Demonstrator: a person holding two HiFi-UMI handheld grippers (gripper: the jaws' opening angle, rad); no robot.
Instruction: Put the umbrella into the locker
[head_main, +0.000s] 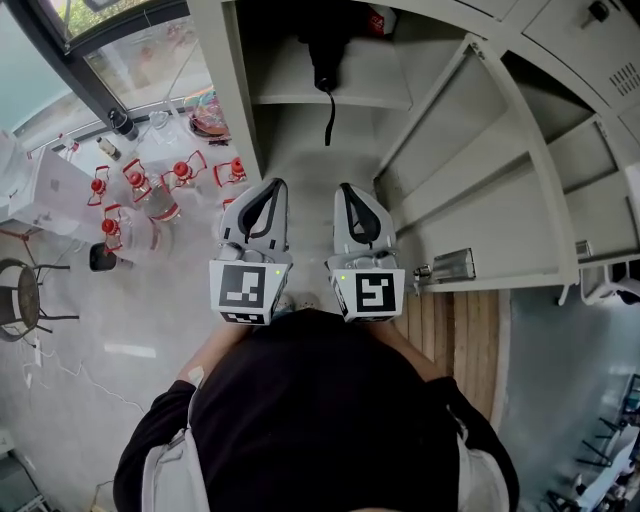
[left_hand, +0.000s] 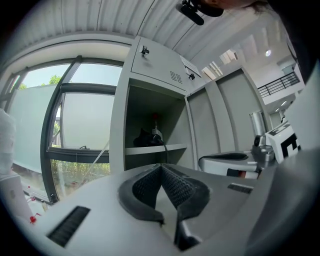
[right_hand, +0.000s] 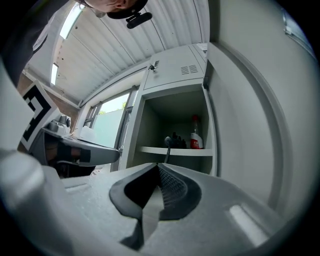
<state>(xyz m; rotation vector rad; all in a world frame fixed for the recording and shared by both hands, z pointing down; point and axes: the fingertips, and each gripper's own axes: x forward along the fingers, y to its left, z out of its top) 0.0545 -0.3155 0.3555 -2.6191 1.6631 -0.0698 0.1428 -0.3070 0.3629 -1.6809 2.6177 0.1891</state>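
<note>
Black-shirted torso (head_main: 320, 400) fills the head view's foot; left gripper (head_main: 268, 186) and right gripper (head_main: 346, 188) face the open grey metal locker (head_main: 236, 80), where seemingly a folded black umbrella (head_main: 324, 50) lies on its shelf (head_main: 372, 98). Left gripper view: jaws closed, empty. Right gripper view: jaws together, empty.

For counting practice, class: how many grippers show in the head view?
2. The left gripper and the right gripper are side by side before the open locker, both shut; none seems hidden.
</note>
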